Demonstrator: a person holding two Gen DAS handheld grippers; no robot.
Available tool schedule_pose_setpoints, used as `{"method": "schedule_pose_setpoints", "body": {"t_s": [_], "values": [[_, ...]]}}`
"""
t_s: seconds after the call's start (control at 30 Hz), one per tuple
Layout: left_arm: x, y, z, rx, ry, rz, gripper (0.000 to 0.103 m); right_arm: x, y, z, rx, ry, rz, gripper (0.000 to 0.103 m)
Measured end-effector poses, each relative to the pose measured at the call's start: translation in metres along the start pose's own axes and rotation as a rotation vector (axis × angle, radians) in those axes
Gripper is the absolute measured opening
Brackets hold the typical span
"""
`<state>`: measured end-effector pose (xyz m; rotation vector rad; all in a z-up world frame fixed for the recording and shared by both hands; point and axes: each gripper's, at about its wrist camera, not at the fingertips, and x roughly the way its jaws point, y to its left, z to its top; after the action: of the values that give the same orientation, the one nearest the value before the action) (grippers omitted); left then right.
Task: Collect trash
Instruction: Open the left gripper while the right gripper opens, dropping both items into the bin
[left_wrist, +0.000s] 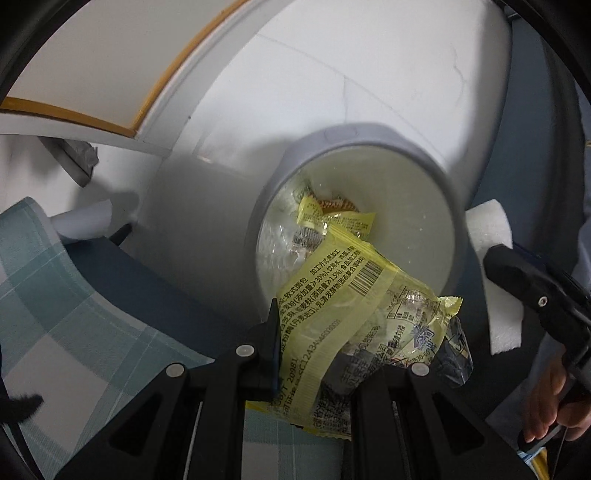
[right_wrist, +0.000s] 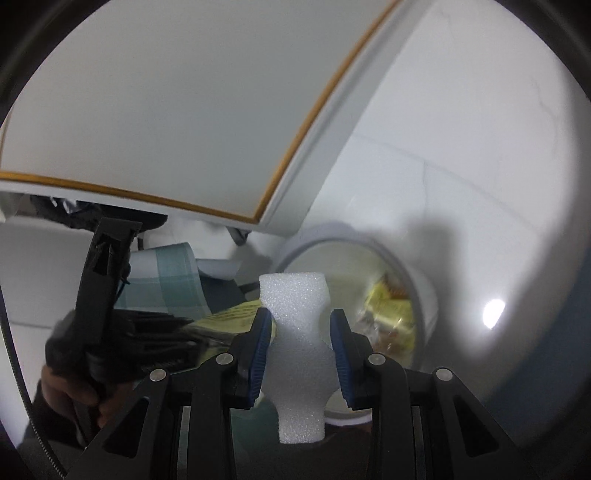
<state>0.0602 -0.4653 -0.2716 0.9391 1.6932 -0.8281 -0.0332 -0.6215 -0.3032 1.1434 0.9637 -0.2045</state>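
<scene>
In the left wrist view my left gripper (left_wrist: 328, 347) is shut on a crumpled yellow and clear bread wrapper (left_wrist: 332, 288), which hangs over the mouth of a grey-rimmed trash bin (left_wrist: 332, 138). More yellow wrappers (left_wrist: 332, 218) lie inside the bin. At the right of that view are a white foam piece (left_wrist: 487, 225) and a finger (left_wrist: 517, 273) of my right gripper. In the right wrist view my right gripper (right_wrist: 299, 332) is shut on the white foam piece (right_wrist: 295, 295), pinched at its waist between the blue pads. The bin (right_wrist: 406, 266) lies just beyond, to the right.
A white cabinet panel with gold trim (left_wrist: 110, 74) stands behind the bin on a white tiled floor (left_wrist: 369, 74). A teal checked cloth (left_wrist: 55, 295) and a white paper roll (left_wrist: 81, 221) lie at the left. A person's hand (right_wrist: 62, 391) holds the left gripper's handle (right_wrist: 103, 280).
</scene>
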Motion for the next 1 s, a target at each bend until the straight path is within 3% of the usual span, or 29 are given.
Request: {"method": "schedule_pose_setpoints", "body": {"t_s": [0.1, 0.33, 0.43, 0.6, 0.8, 0.9, 1.0], "values": [[0.004, 0.0, 0.003, 0.009, 0.01, 0.032, 0.01, 0.015, -0.003, 0.001, 0.014, 0.026, 0.011, 0.033], [0.019, 0.001, 0.007, -0.026, 0.022, 0.006, 0.013, 0.028, -0.012, -0.006, 0.032, 0.038, -0.024, 0.034], [0.023, 0.005, 0.008, -0.044, 0.022, 0.004, 0.021, 0.029, -0.014, -0.008, 0.037, 0.044, -0.053, 0.034], [0.016, 0.005, 0.008, -0.042, -0.019, -0.009, 0.058, 0.028, -0.016, -0.013, 0.02, 0.059, -0.074, 0.037], [0.015, 0.006, 0.006, -0.043, -0.021, -0.046, 0.063, 0.03, -0.021, -0.014, 0.035, 0.065, -0.076, 0.046], [0.009, 0.01, 0.004, -0.058, -0.048, -0.069, 0.078, 0.026, -0.021, -0.016, 0.034, 0.065, -0.084, 0.056], [-0.004, 0.009, 0.002, -0.042, -0.093, -0.069, 0.082, 0.022, -0.017, -0.016, 0.029, 0.058, -0.077, 0.064]]}}
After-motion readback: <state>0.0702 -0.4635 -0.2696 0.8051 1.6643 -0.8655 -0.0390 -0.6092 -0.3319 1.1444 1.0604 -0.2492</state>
